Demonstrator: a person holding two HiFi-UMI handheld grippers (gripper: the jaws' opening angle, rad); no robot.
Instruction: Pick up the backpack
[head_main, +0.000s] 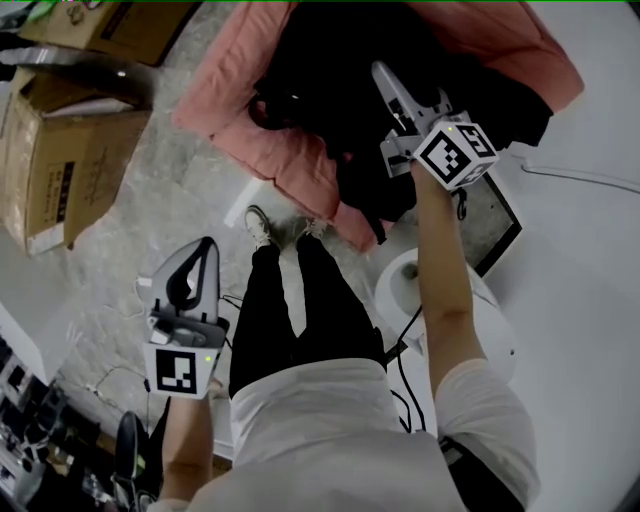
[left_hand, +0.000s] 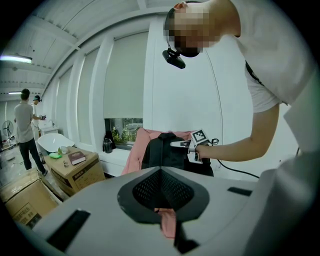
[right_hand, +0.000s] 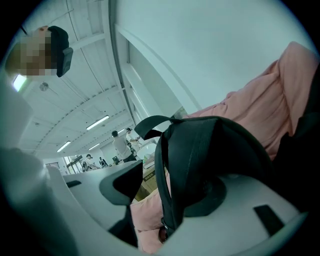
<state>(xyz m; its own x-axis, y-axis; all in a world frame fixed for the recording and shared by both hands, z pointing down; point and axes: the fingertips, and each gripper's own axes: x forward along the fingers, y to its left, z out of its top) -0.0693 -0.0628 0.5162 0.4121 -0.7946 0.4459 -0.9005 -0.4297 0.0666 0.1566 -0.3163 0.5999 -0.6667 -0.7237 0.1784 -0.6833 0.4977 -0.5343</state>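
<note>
Right gripper (head_main: 388, 82) spread wide, backpack strap (right_hand: 172, 165) seen between jaws (not clamped); backpack (head_main: 320, 80) laid on pink cloth (head_main: 285, 160); left gripper (head_main: 205, 248) clenched, empty.

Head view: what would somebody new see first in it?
Likely the black backpack on the pink cloth at the top. The right gripper reaches to it, fingers open around a strap. The left gripper hangs shut at lower left, holding nothing.
</note>
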